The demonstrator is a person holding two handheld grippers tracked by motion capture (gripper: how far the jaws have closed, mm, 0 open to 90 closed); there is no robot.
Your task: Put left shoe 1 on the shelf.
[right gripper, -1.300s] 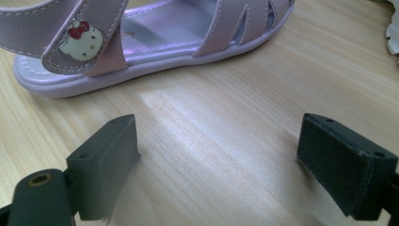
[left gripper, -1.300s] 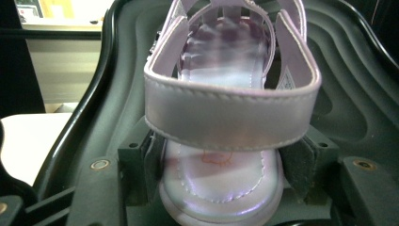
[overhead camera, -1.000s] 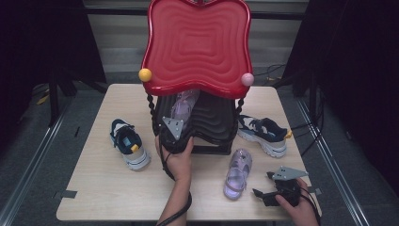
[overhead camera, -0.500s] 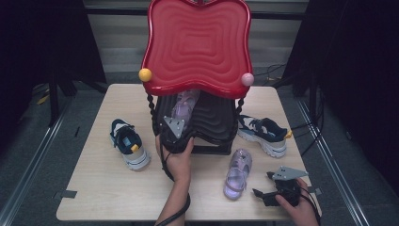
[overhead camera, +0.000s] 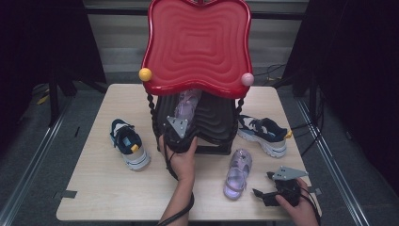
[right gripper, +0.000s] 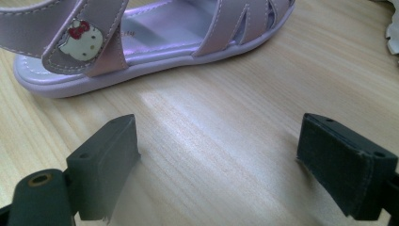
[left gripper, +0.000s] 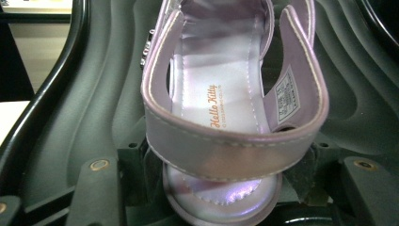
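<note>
My left hand-held gripper [overhead camera: 181, 123] pinches heel of lilac sandal [left gripper: 226, 117], pads at both sides of sole. Sandal lies toe-forward on ribbed black rack [overhead camera: 214, 120], under red wavy top [overhead camera: 197, 42]. My right hand-held gripper [right gripper: 216, 160] spread wide, nothing between pads, low over wooden surface [overhead camera: 94, 188] at near right corner. Second lilac sandal [overhead camera: 236, 173] flat on surface just ahead of it, apart. Navy sneaker [overhead camera: 128, 144] left of rack, another navy sneaker [overhead camera: 263, 134] right of rack.
</note>
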